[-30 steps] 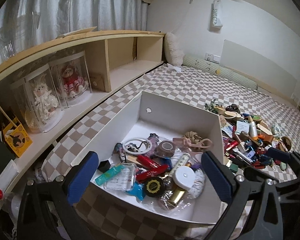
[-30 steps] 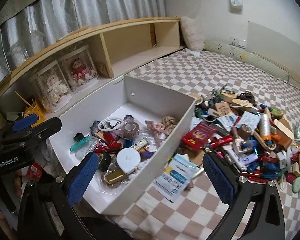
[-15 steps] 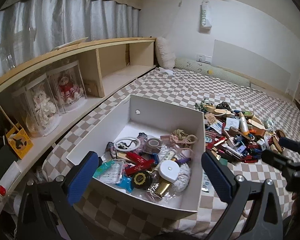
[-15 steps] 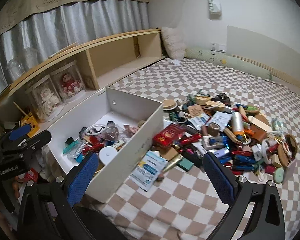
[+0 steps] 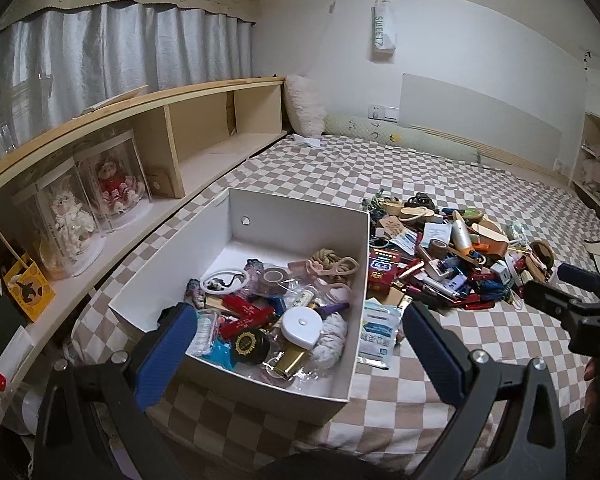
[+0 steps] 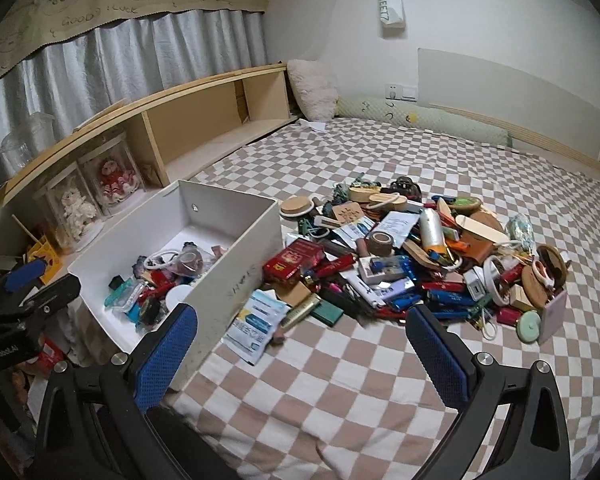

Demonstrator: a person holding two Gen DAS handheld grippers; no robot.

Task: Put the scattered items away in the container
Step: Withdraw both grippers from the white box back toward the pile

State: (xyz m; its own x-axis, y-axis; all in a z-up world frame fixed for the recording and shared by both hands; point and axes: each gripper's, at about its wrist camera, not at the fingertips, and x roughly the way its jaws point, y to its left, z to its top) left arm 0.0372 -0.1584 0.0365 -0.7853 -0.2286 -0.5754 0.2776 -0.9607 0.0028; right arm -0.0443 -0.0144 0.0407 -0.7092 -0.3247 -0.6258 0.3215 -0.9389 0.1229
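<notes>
Both grippers, left gripper [image 5: 300, 344] and right gripper [image 6: 302, 348], gape wide, empty. White container [image 6: 244, 248] sits at the bed's left edge; scattered items [image 6: 412, 260] heap beside it, bare checkered bedspread [image 6: 340, 380] nearer.

White rectangular container [image 5: 300, 216]: matt card or plastic, smooth walls. Brown-and-white checked bedcover [image 6: 340, 380]: soft woven cloth, creased. Long pale wooden shelf [image 5: 204, 124]: smooth, matt. Clear domed doll cases [image 5: 112, 184]: glossy plastic. Grey curtain [image 5: 100, 52]: cloth with sheen. Blue gripper pads [image 6: 164, 360]: textured, rubbery look; black gripper arms matt plastic, with shiny metal screws. Round wooden lid [image 6: 296, 206]: matt.
</notes>
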